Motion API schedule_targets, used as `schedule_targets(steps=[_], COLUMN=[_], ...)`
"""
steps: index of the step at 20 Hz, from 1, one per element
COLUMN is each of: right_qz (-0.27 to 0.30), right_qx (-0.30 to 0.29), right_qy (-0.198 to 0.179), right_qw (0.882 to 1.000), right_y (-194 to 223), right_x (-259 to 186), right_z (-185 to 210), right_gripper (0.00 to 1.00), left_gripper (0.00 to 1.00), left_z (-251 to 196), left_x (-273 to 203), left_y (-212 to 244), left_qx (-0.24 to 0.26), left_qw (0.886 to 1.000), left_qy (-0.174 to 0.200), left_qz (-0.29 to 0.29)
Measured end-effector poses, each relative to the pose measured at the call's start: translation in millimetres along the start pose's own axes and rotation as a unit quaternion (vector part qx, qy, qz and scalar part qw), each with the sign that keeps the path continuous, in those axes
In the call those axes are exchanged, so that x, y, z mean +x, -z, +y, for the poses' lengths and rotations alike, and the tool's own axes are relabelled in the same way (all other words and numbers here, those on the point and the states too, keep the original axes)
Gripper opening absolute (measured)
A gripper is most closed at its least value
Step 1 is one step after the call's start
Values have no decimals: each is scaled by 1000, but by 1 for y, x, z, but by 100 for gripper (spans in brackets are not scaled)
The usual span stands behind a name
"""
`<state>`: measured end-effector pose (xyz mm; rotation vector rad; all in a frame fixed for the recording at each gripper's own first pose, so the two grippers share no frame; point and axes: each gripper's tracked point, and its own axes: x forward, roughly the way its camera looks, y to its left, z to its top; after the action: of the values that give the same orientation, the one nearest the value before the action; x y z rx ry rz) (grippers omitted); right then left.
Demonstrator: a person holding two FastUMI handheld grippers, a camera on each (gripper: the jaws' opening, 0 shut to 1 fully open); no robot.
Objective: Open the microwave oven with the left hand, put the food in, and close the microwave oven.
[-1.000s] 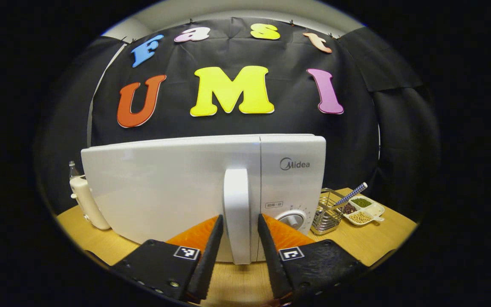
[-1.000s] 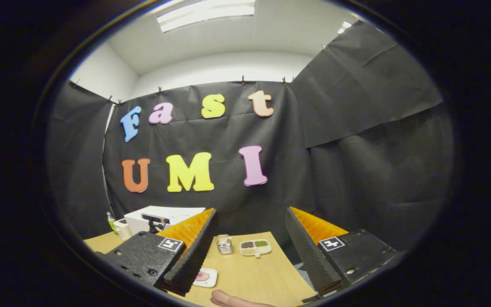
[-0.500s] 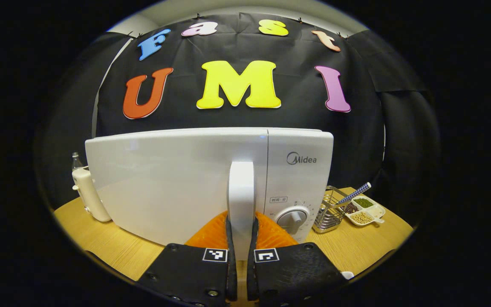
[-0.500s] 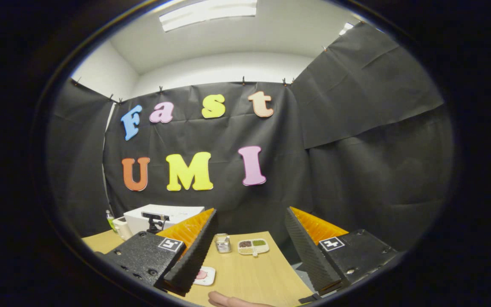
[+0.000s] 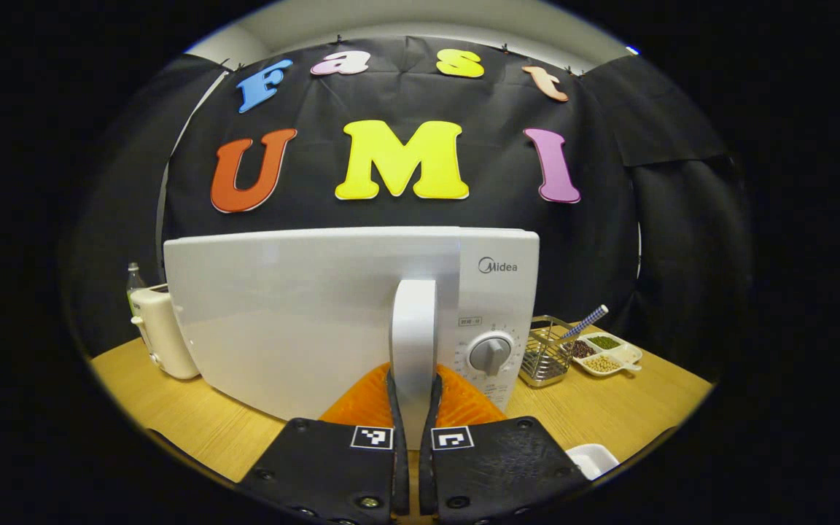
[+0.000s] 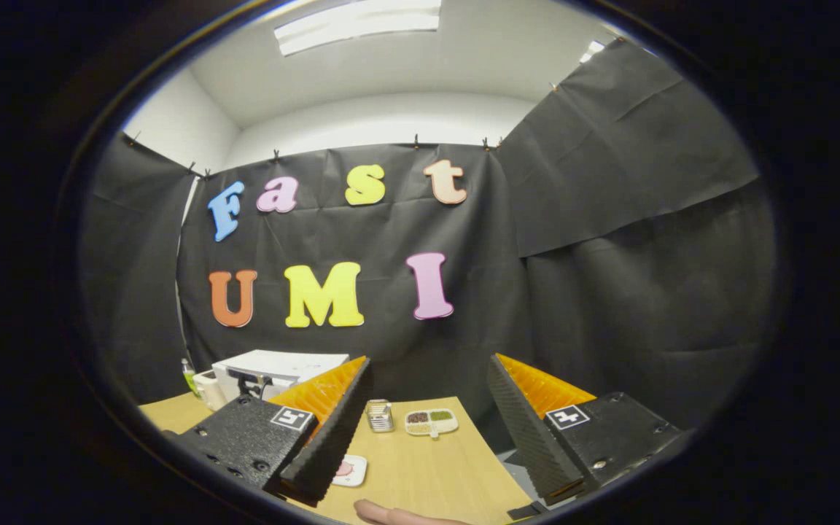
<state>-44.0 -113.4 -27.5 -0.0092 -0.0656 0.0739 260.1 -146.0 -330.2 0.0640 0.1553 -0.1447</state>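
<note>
Black cloth (image 6: pixel 609 240) hangs as the booth's wall on the back and the right side, fixed with small clips at its upper edge. Above it are a white wall (image 6: pixel 383 117) and a ceiling light (image 6: pixel 358 14). A wooden table (image 5: pixel 631 408) stands below.
</note>
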Motion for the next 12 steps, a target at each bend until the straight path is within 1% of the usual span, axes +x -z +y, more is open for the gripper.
schedule_targets(steps=[3, 5, 9, 12], right_qz=[3, 3, -11, -14], right_qx=[3, 2, -6, -5], right_qy=[6, 5, -1, -17], right_qw=[1000, 1000, 1000, 1000], right_y=[2, 0, -11, -13], right_x=[-7, -13, -28, -37], right_z=[-2, 2, 13, 28], right_gripper=[100, 100, 100, 100], left_gripper=[5, 5, 5, 5], left_z=[7, 15, 38, 63], left_x=[-28, -48, -89, -123], left_y=[7, 7, 12, 16], left_qx=[-19, -10, -17, -12], left_qw=[999, 1000, 1000, 1000], left_qy=[21, 25, 15, 6], left_qz=[19, 14, 2, 3])
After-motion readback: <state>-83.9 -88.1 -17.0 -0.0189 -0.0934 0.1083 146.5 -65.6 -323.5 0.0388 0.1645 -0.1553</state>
